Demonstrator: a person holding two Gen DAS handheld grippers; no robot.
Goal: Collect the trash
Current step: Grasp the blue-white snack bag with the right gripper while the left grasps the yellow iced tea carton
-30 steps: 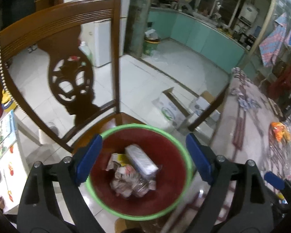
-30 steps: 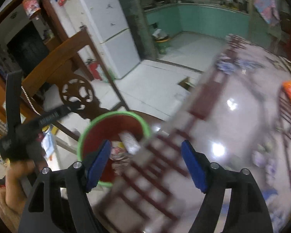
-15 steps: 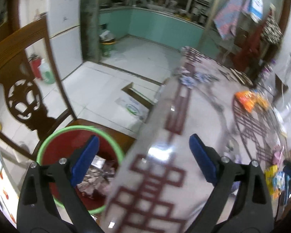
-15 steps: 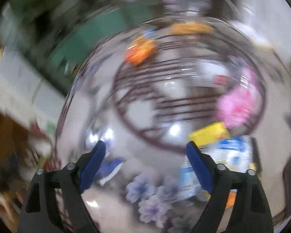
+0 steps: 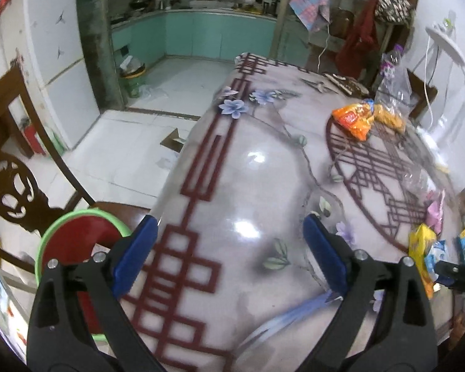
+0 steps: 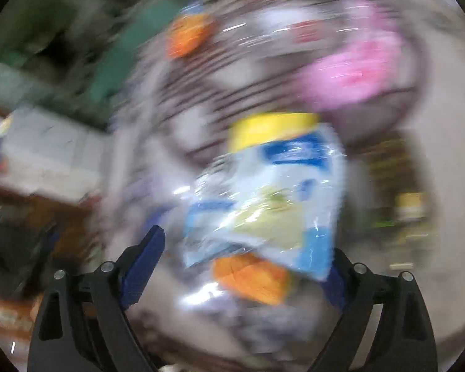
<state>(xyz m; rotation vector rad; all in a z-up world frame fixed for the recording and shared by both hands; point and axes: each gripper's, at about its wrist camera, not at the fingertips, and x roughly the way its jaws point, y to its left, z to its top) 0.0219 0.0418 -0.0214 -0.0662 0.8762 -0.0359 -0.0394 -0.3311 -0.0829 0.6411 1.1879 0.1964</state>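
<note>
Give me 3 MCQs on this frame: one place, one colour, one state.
1. Where is the red bin with the green rim?
A. on the table
B. beside the table edge, on the wooden chair
C. under the kitchen counter

2. What colour are the pads on the left gripper?
A. blue
B. red
C. yellow

3. How stands the right gripper?
A. shut on the pink wrapper
B. shut on nothing
C. open, a blue-and-white wrapper ahead of it

Key: 1 B, the bin sits off the table at lower left; 2 A, both pads show blue; 3 C, the jaws stand wide apart, having just been opening, nothing pressed.
</note>
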